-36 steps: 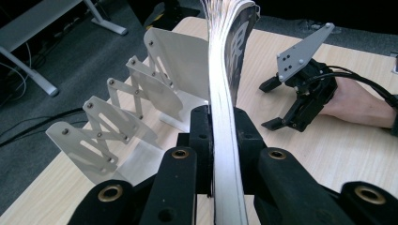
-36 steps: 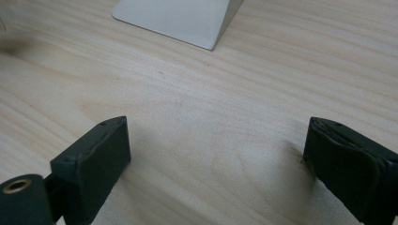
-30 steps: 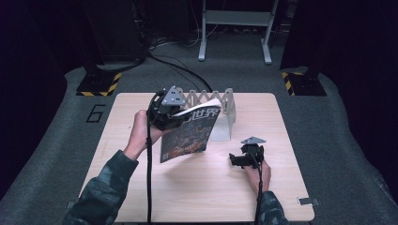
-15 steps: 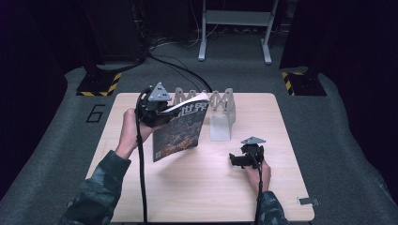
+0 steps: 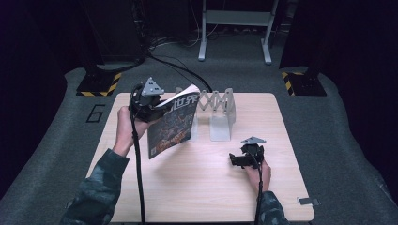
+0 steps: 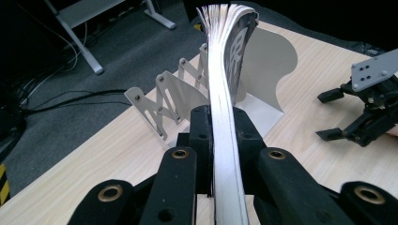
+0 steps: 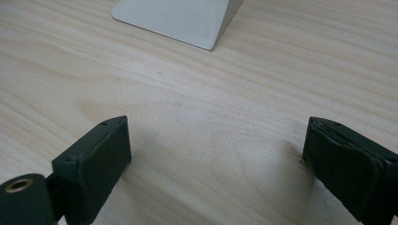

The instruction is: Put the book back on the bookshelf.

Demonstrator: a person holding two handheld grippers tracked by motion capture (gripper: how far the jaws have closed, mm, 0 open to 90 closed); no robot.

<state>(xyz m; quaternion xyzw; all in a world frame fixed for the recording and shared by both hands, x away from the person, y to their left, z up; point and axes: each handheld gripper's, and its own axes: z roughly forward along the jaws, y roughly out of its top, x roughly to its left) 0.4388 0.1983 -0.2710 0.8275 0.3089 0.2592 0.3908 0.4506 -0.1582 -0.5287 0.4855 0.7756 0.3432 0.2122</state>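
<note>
While its thin, fanned pages are being pinched by the left tool point(image 6: 226, 140), the glossy magazine point(image 5: 171, 124) is being held above the pale wood-grain table point(image 5: 281, 117), beside the grey metal accordion rack point(image 5: 213, 110). The right tool point(image 7: 216, 164) is being rested spread wide on the table.

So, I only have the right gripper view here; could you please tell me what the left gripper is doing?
Observer: The left gripper holds a magazine up off the table, jaws shut on its page edges.
Operator: Thank you. Where is it relative to the rack?
Observer: It is at the left end of the folding metal rack, cover facing the person.
Operator: And is my gripper near it?
Observer: No, the right gripper rests open on the table, in front of the rack and to its right.
</note>
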